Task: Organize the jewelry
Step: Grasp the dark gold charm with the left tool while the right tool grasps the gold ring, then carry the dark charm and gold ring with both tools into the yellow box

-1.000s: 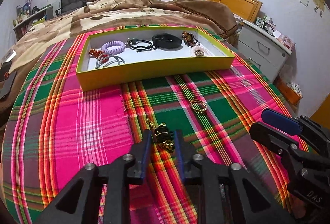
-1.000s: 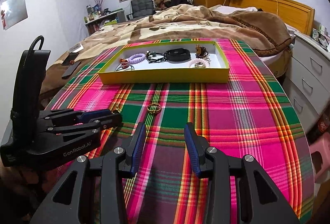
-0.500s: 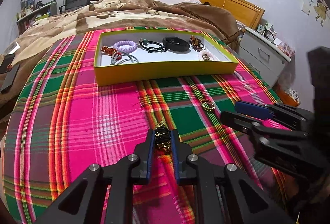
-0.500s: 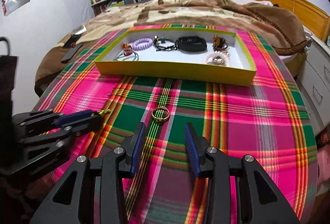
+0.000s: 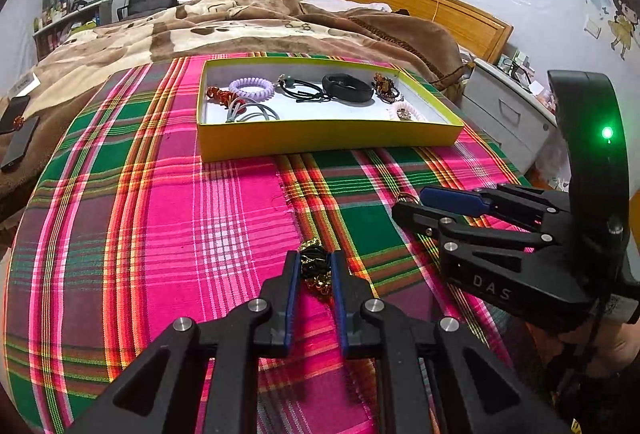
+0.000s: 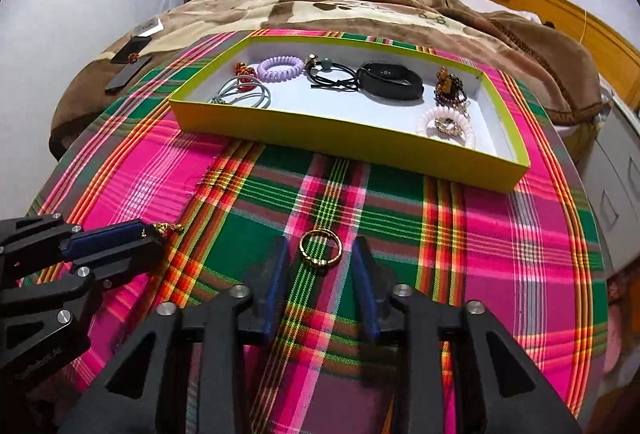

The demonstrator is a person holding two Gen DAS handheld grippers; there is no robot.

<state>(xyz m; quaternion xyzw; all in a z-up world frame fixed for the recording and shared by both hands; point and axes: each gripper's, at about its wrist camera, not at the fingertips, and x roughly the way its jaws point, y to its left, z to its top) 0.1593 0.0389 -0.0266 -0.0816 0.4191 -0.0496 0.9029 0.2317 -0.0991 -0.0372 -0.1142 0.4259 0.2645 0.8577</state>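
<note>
The gold-and-black chain piece (image 5: 316,268) sits pinched between the closed fingers of the left gripper (image 5: 314,266), a loose gold tail hanging below the pads toward the plaid cloth (image 5: 168,226); whether it is lifted clear of the cloth I cannot tell. Just ahead of the right gripper (image 6: 320,254) lies the gold ring (image 6: 321,249), flat on the cloth and bracketed by the spread fingers, which do not touch it. Further forward of both tools is the yellow tray (image 5: 328,142), already holding hair ties, a black band and beaded bracelets. The likeliest trouble, in my judgement: the chain is a limp tangle held only in part, so a quick swing toward the tray could shake it loose or snag the dangling tail on the tray's near wall. The ring is thin and flat, and closing on it over soft fabric could pinch the cloth or flick the ring away. The two tools are near each other, so a careless crossing might knock them together. The cloth covers a bed with a brown blanket (image 6: 360,6) beyond the tray; a wooden headboard, white drawers and a curtained window ring the room.
</note>
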